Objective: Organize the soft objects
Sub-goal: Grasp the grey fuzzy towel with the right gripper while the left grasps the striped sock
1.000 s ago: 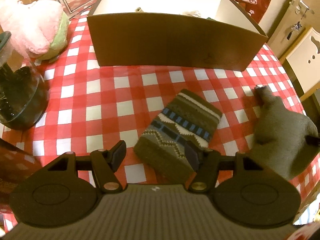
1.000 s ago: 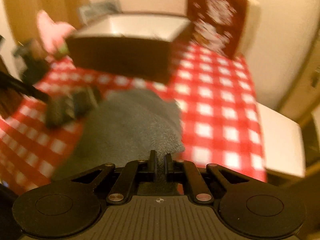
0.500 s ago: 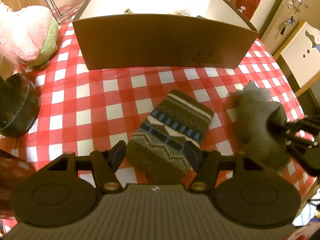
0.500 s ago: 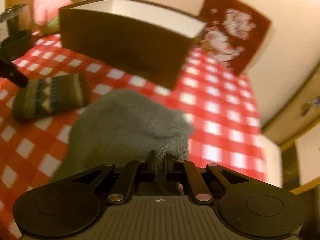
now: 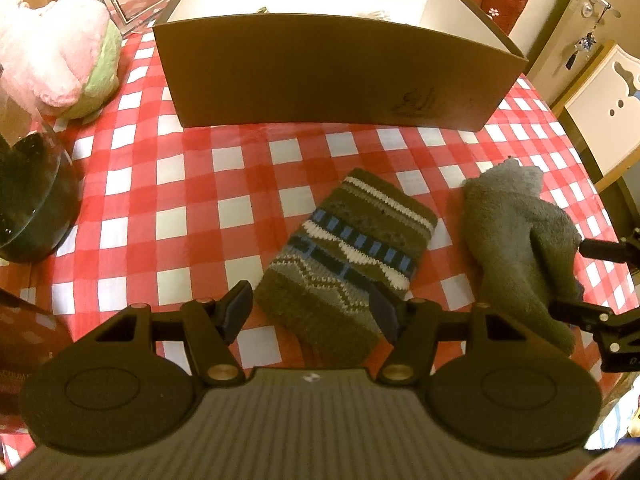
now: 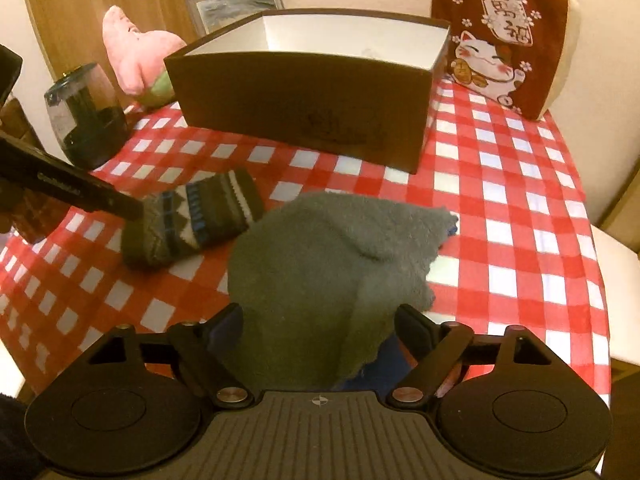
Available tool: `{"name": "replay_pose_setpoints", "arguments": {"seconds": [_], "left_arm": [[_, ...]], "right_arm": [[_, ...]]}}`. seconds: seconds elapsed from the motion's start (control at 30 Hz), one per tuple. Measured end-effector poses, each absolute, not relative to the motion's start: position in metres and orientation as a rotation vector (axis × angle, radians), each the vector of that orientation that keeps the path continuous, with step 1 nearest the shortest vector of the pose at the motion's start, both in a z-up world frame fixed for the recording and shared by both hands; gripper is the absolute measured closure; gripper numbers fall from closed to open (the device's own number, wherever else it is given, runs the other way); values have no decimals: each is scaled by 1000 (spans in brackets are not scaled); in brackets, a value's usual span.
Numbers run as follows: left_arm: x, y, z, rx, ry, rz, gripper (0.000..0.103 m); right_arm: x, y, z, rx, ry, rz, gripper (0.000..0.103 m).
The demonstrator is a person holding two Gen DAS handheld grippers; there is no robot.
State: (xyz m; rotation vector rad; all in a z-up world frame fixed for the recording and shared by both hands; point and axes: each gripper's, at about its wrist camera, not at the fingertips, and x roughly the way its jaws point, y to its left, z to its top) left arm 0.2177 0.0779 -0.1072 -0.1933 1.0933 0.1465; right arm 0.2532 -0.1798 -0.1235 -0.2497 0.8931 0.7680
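Note:
A grey fuzzy sock [image 6: 332, 248] lies on the red checked cloth. Its near end sits between the jaws of my right gripper [image 6: 320, 320], which are opening and no longer pinch it. The same sock [image 5: 516, 240] and the right gripper [image 5: 588, 280] show at the right of the left wrist view. A brown patterned knit sock [image 5: 352, 248] lies flat beside it, its near end between the pads of my open left gripper [image 5: 310, 306], untouched. The patterned sock [image 6: 192, 220] also shows left of the grey one. Behind both stands an open brown box [image 5: 320, 76] with white inner walls.
A pink and green plush toy [image 5: 52, 60] and a dark glass jar [image 5: 28, 200] stand at the left. A red cushion with a cat picture [image 6: 504, 36] leans behind the box [image 6: 300, 96]. The table edge [image 6: 596, 264] runs close on the right, a white chair [image 5: 600, 108] beyond it.
My right gripper carried the grey sock leftward next to the patterned sock, then its jaws went from shut on the sock to wide apart. The left gripper has stayed put and open.

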Motion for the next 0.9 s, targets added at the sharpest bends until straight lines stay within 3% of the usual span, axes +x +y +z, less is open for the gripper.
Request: {"name": "replay_pose_setpoints", "arguments": {"seconds": [0.13, 0.43, 0.9], "left_arm": [[221, 76, -109, -187, 1097, 140, 41], [226, 73, -113, -181, 1103, 121, 41], [248, 62, -130, -119, 1117, -37, 36]], "right_arm": [[258, -160, -130, -254, 900, 792, 12], [262, -128, -157, -536, 775, 621, 11], [297, -137, -166, -326, 905, 695, 11]]}}
